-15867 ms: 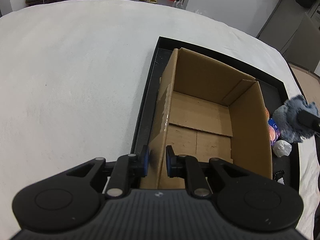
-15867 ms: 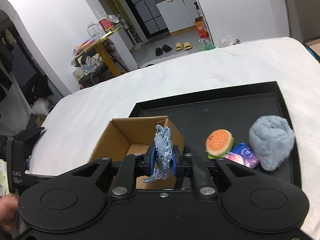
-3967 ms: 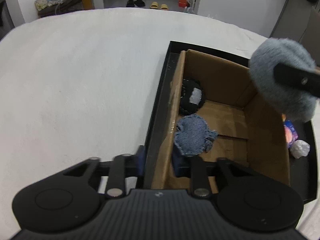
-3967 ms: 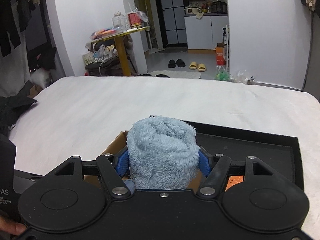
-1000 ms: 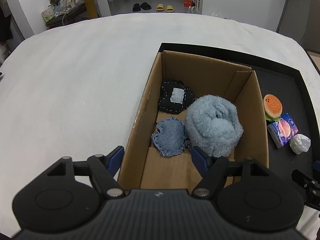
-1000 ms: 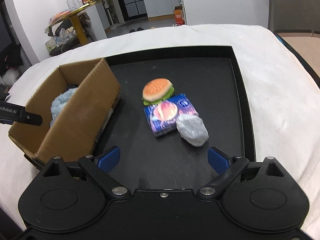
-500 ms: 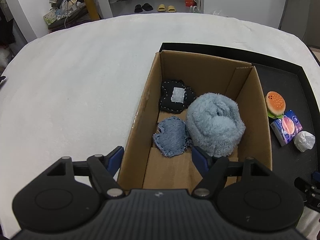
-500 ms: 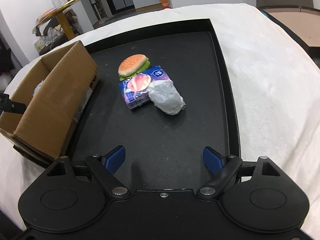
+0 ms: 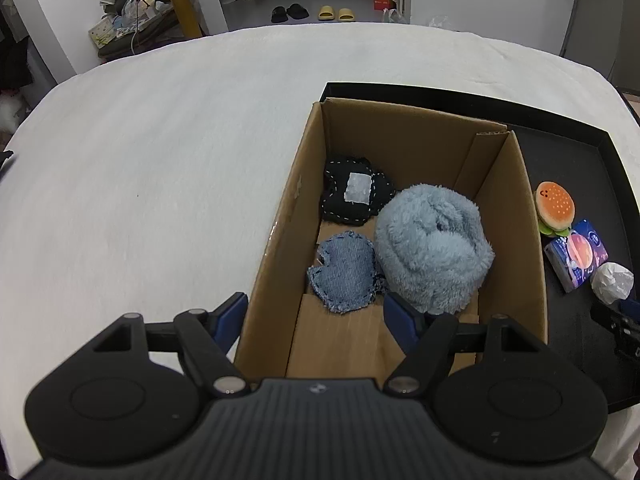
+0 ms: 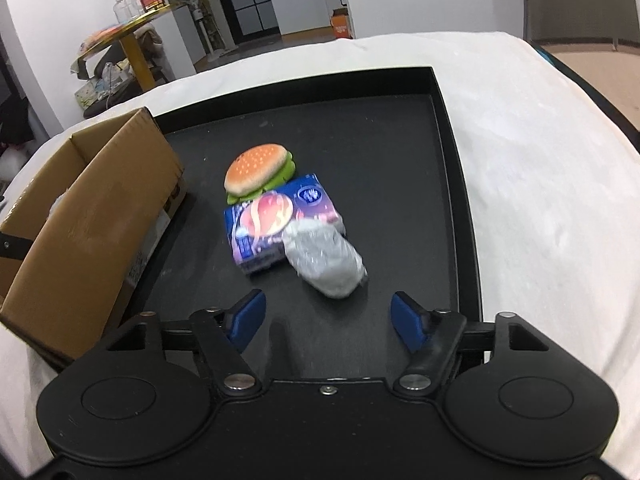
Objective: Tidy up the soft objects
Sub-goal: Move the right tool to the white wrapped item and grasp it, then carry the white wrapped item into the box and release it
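Note:
The cardboard box (image 9: 528, 216) stands on the black tray (image 10: 448, 128) and holds a fluffy blue-grey plush (image 9: 434, 244), a denim patch (image 9: 346, 270) and a black stitched pad (image 9: 354, 196). My left gripper (image 9: 316, 320) is open, straddling the box's near left wall. My right gripper (image 10: 328, 316) is open just short of a grey-white wad (image 10: 326, 260), which touches a purple packet (image 10: 276, 224). A burger plush (image 10: 258, 172) lies behind it. The box also shows in the right wrist view (image 10: 92, 208).
The tray sits on a white padded surface (image 9: 160, 168). The tray's raised rim (image 10: 460, 200) runs along the right. The right gripper's tip (image 9: 620, 320) shows at the edge of the left wrist view. A room with a yellow table lies behind.
My right gripper has moved forward and lower toward the grey-white wad, which now lies close between its open fingers. The left gripper has barely moved.

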`<state>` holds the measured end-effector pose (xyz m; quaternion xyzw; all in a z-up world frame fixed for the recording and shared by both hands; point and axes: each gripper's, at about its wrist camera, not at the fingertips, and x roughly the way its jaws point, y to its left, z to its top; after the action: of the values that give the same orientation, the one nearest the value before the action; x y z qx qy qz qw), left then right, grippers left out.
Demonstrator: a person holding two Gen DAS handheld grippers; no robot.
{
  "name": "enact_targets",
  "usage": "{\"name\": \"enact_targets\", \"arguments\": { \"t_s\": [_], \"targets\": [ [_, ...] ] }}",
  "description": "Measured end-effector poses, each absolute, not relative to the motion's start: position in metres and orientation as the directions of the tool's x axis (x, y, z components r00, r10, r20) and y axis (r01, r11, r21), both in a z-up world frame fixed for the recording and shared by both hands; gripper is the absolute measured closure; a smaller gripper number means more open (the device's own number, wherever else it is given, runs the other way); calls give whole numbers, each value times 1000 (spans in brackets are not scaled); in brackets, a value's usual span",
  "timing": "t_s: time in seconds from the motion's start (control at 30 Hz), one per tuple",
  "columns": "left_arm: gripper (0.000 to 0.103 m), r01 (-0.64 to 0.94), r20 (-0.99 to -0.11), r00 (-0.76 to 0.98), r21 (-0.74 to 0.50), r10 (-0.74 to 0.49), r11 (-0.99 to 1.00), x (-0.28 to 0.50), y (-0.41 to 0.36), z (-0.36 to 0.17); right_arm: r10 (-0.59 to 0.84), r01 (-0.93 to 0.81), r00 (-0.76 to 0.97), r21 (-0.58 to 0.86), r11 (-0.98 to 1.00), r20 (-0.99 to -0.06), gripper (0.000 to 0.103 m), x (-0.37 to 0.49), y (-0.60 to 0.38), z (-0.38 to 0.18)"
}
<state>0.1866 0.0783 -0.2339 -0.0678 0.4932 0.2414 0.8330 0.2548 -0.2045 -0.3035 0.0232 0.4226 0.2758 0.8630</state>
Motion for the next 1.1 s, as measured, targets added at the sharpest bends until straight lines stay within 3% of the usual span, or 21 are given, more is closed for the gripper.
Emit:
{"name": "enact_targets", "arguments": {
  "t_s": [0.17,0.23,0.27,0.3,1.1],
  "targets": [
    [30,-468,-854,402,119,331,876,185,79,-232,486,-459,502,257,851,-715,44,264,-202,-302],
    [30,-468,-855,402,117,329,876,184,81,-231,485,-457,508,254,852,-712,52,268,-202,-301],
    [30,-468,-855,402,116,328,876,183,82,-231,486,-459,512,253,852,-708,64,269,-201,-300],
    [30,-468,-856,403,113,325,877,182,83,-231,481,-454,520,248,856,-706,65,269,-200,-299],
    [30,-457,-853,439,59,283,887,180,94,-237,520,-481,621,238,844,-587,67,264,-186,-236]
  ]
}}
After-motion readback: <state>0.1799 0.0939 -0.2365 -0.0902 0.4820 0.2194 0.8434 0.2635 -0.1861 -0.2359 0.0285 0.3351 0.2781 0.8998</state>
